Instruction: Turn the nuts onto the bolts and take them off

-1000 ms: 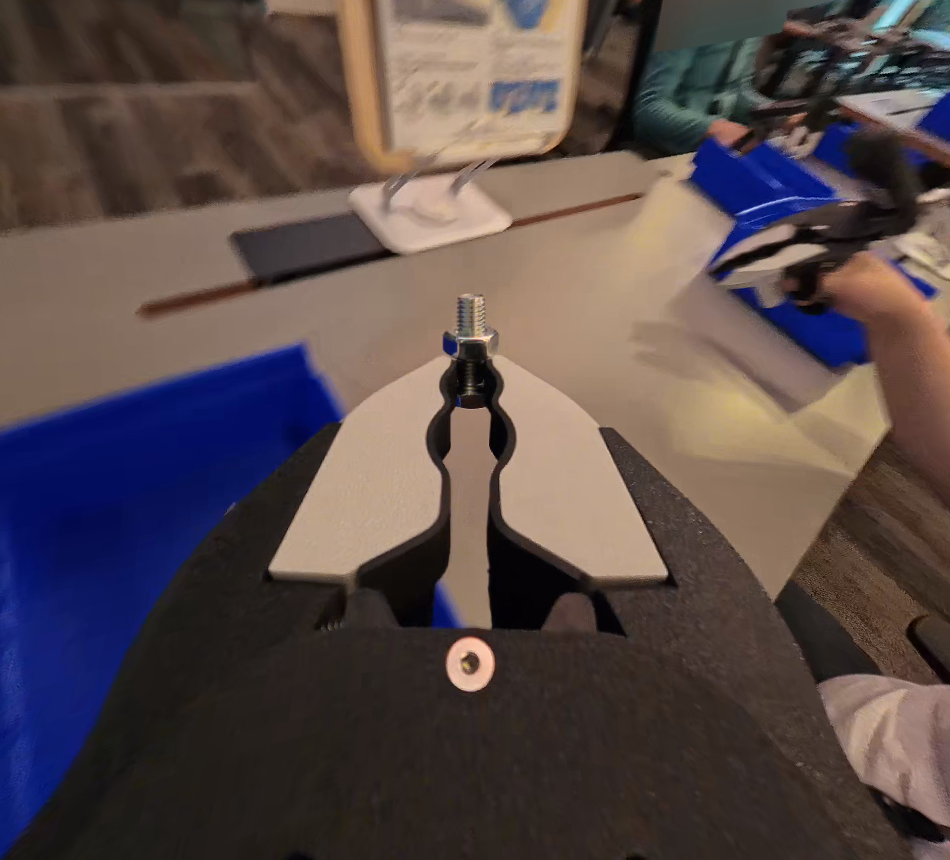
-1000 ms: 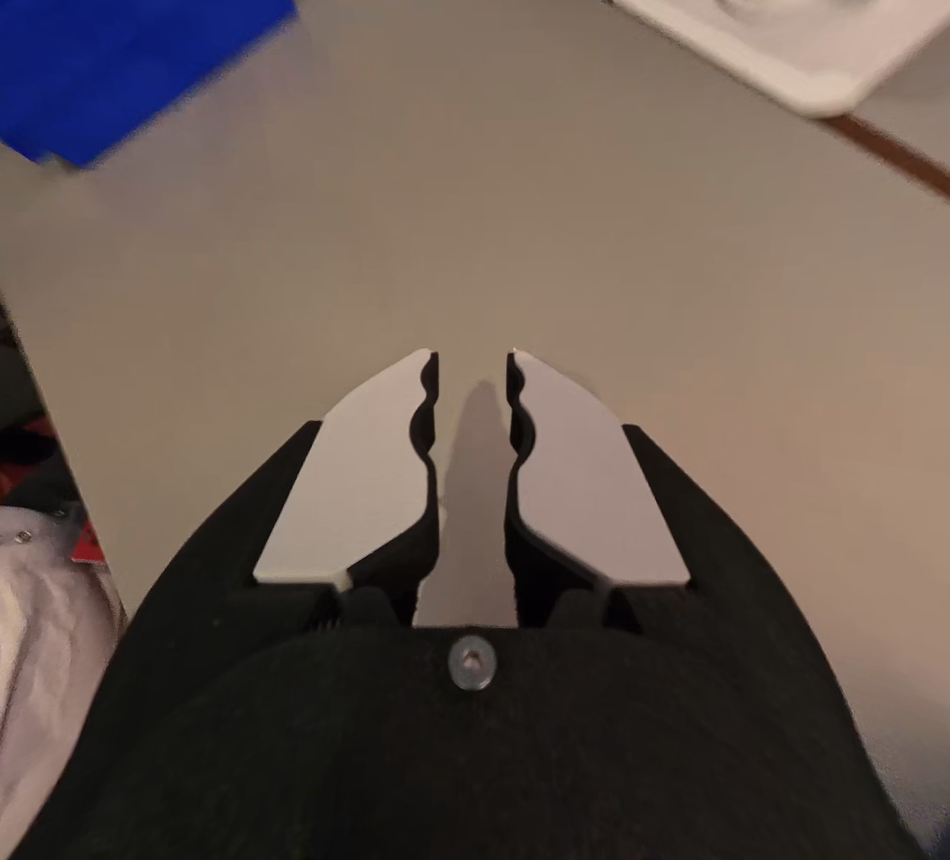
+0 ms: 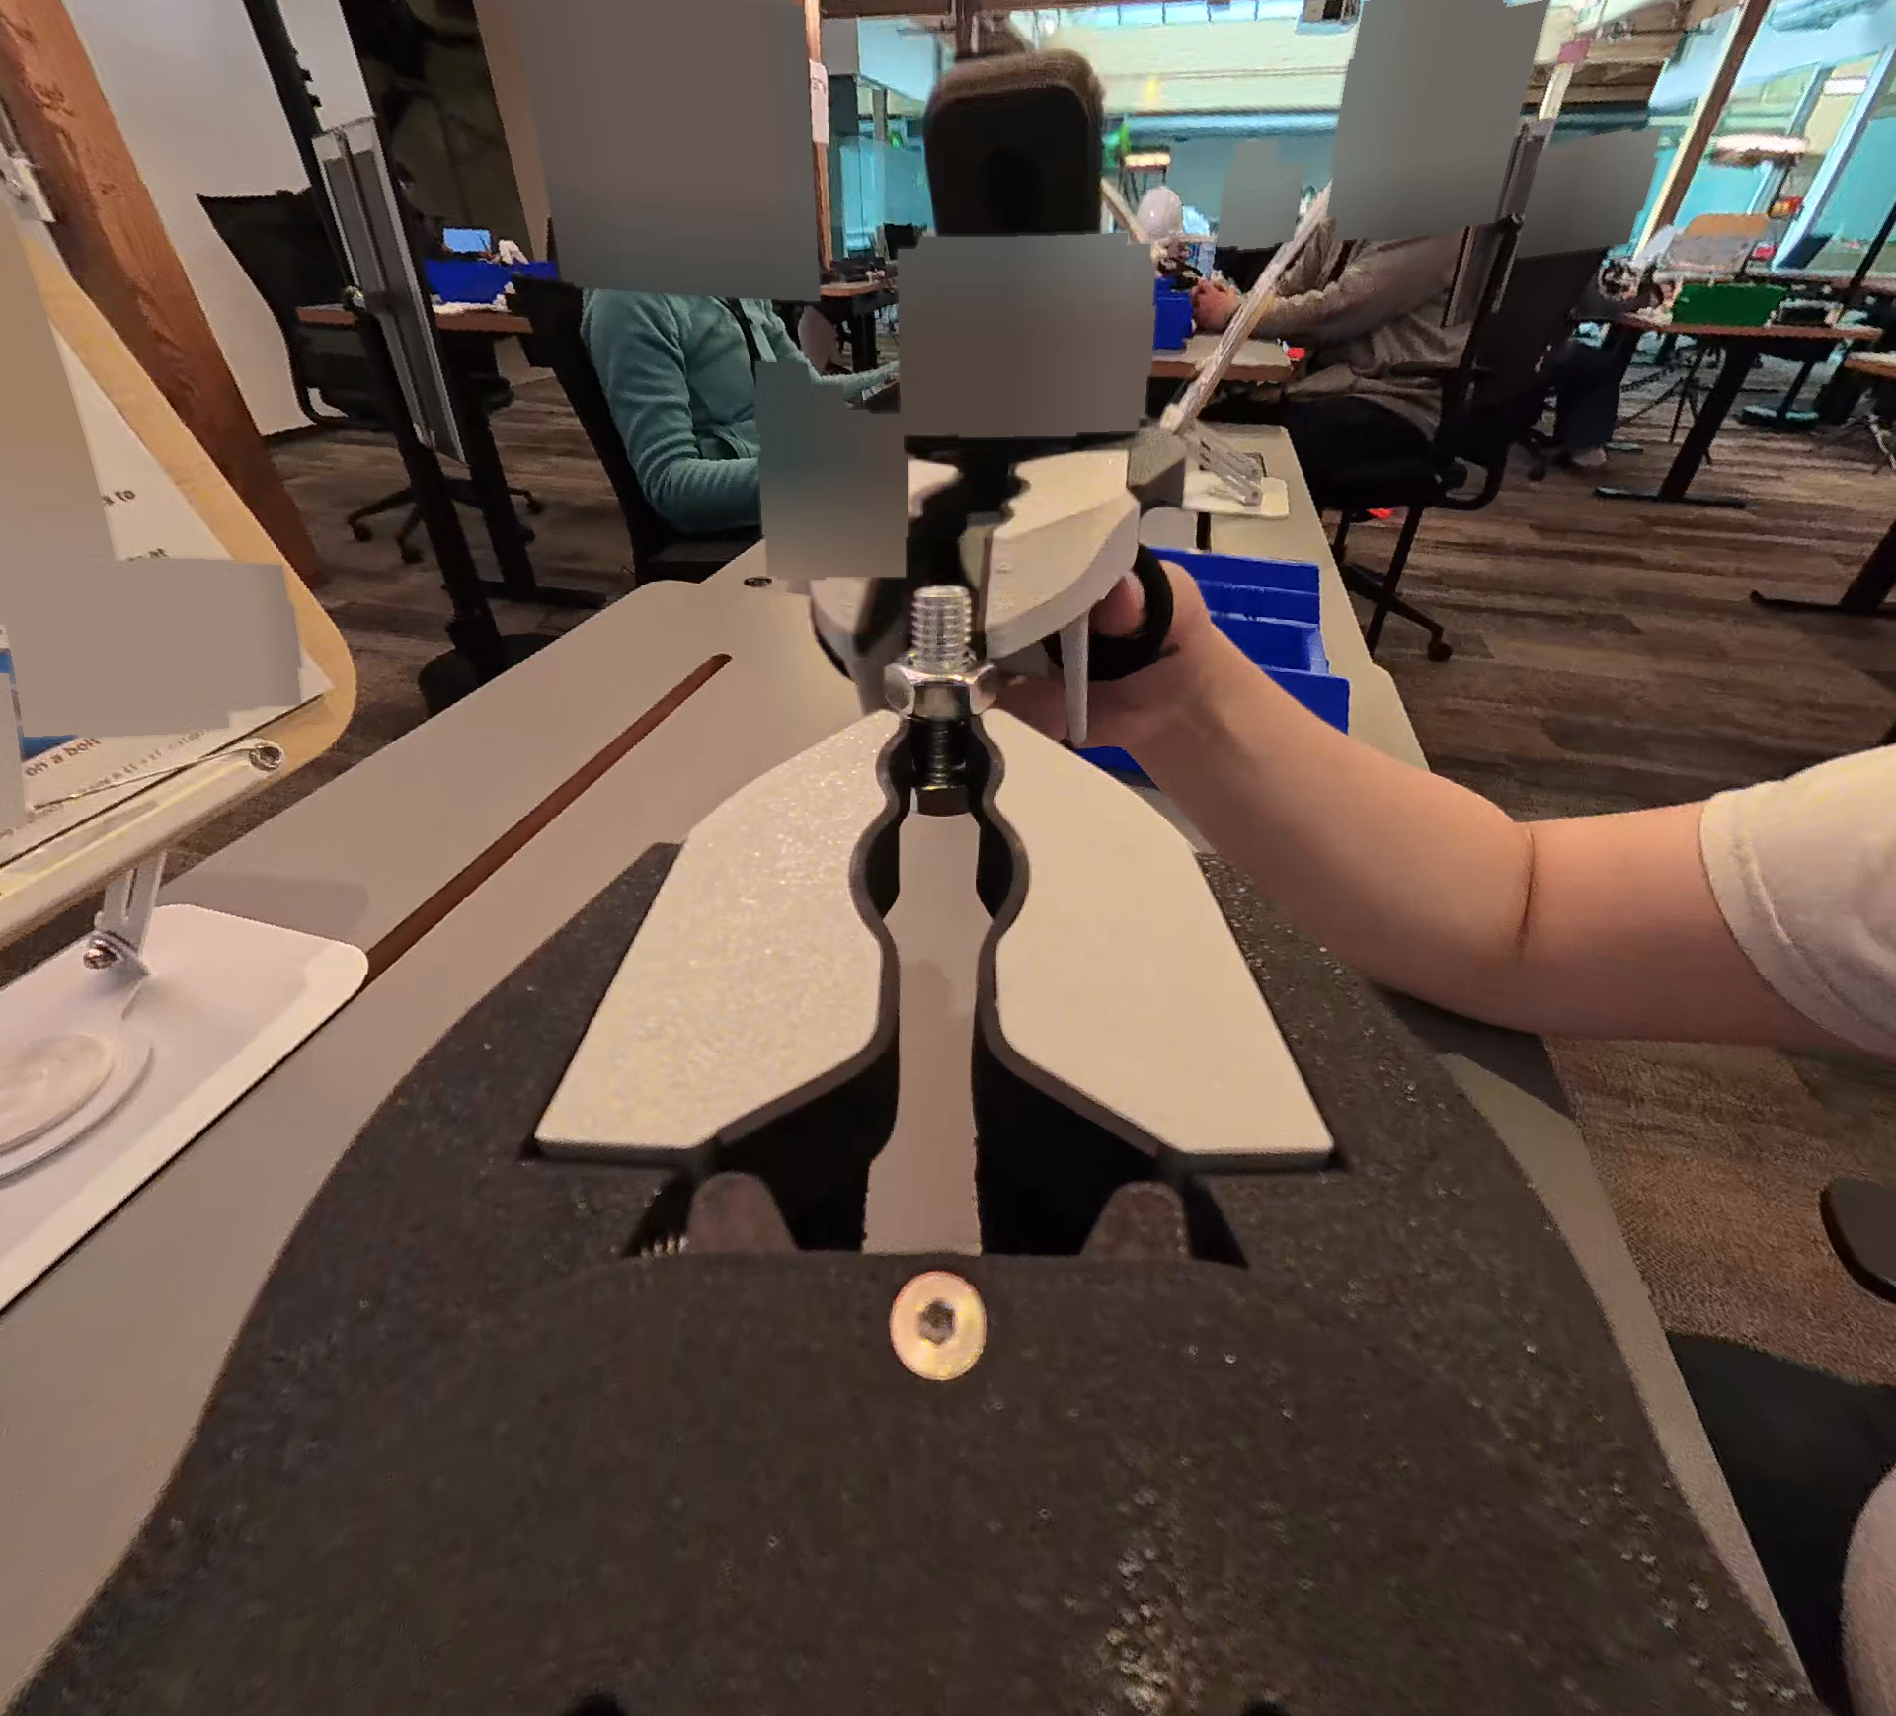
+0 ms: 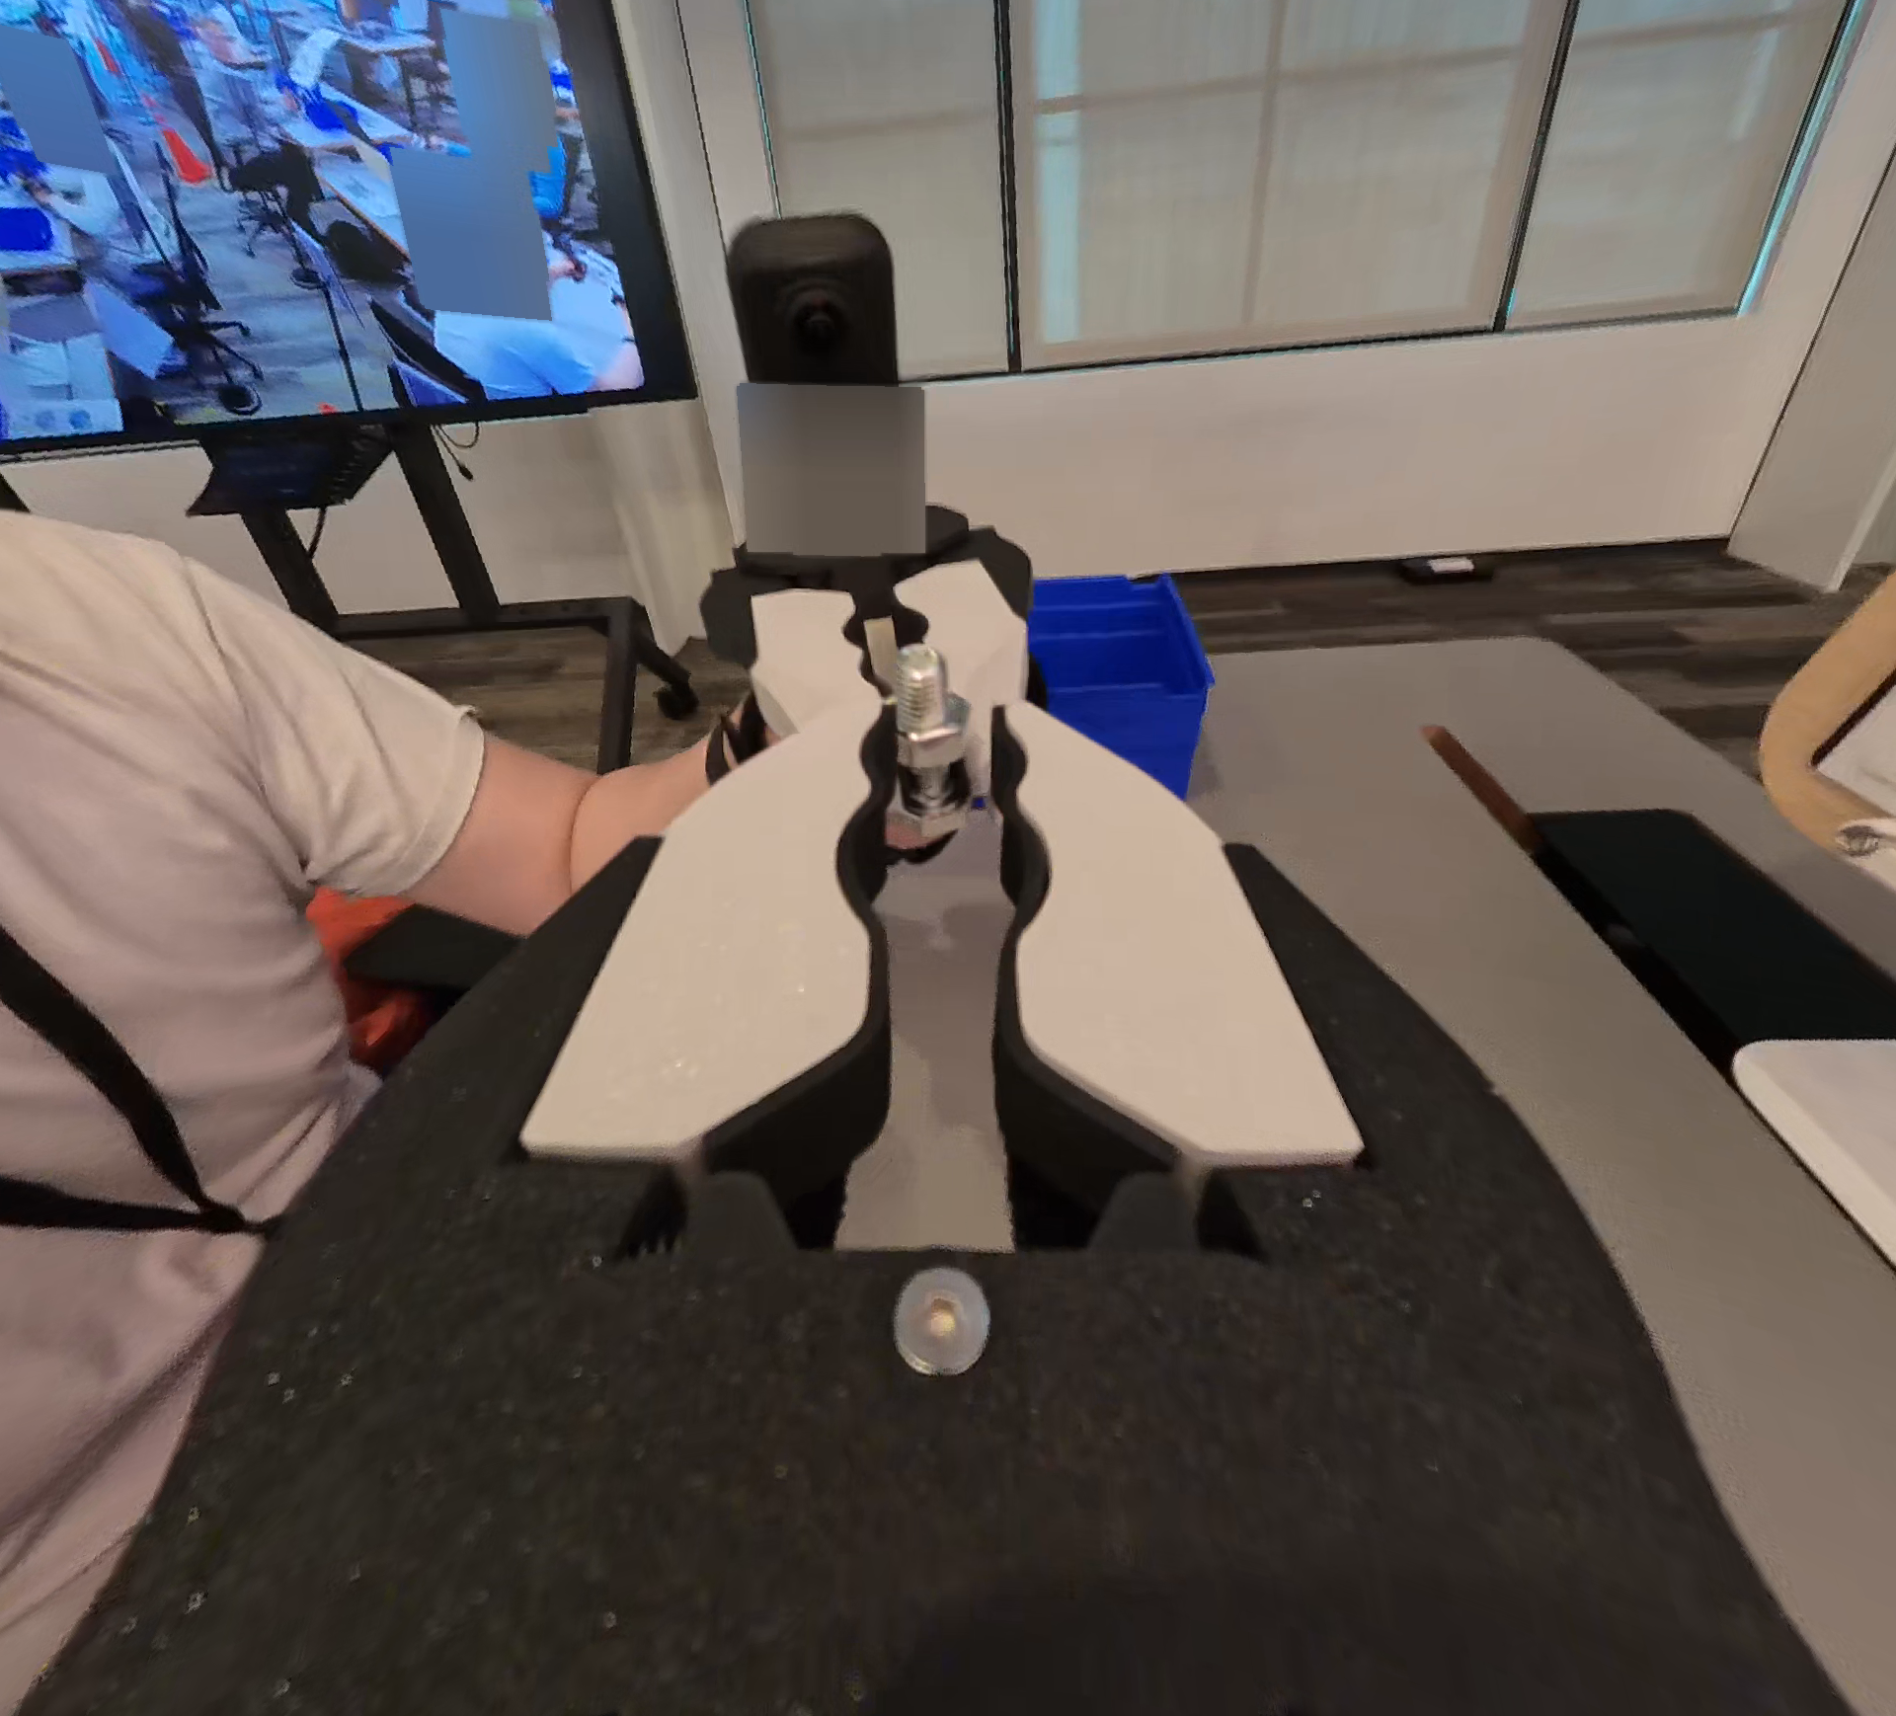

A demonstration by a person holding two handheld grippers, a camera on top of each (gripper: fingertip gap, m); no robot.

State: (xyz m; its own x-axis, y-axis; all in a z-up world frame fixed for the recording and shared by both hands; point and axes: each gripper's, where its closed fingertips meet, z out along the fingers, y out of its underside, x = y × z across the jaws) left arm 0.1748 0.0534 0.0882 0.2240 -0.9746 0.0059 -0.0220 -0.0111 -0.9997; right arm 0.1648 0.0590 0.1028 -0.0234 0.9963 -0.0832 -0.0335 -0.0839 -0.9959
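In the left wrist view, the left gripper point(image 3: 939, 769) pinched the lower end of the bolt point(image 3: 944, 641), which stood upright from its tips. The nut point(image 3: 939, 687) sat on the thread just above the fingertips. Right behind the bolt, the right gripper point(image 3: 923, 579) faced it, held by a hand point(image 3: 1118, 682). A blue bin point(image 3: 1272, 631) lay on the grey table point(image 3: 636, 703) beyond the bolt, to its right.

In the right wrist view, the right gripper point(image 4: 939, 733) was spread, its fingers on either side of the bolt point(image 4: 918, 692) at the nut point(image 4: 934, 738); I could not tell whether they touched it. The left gripper point(image 4: 893, 631) faced it just behind the bolt. Another blue bin point(image 4: 1113, 677) stood right of the bolt.
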